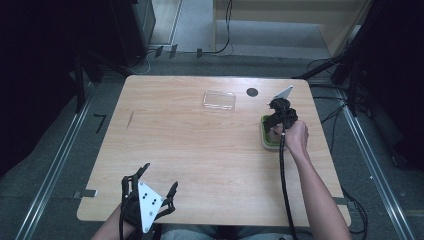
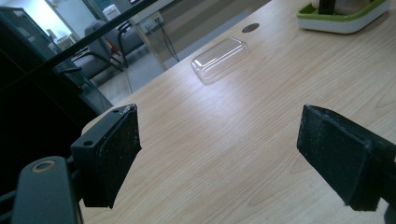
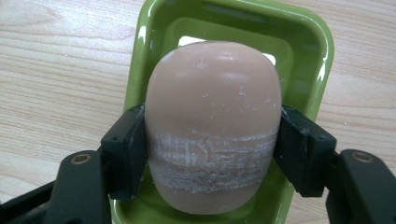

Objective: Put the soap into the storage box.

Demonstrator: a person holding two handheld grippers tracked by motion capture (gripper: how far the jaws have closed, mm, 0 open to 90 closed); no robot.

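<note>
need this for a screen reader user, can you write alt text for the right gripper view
The right gripper has its two black jaws shut on the sides of a rounded tan soap bar, over a green soap dish. The dish sits on a light wooden table.

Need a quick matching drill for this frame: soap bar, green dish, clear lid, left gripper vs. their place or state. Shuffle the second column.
Things:
1. soap bar
2. green dish
3. clear lid
4. left gripper

Places or states:
A. lying alone on the table, near its far edge
B. jaws open, nothing between them, at the near edge
C. clamped between the jaws of the right gripper
D. on the table's right side, under the held thing

Pairs: 1-C, 2-D, 3-A, 4-B
</note>
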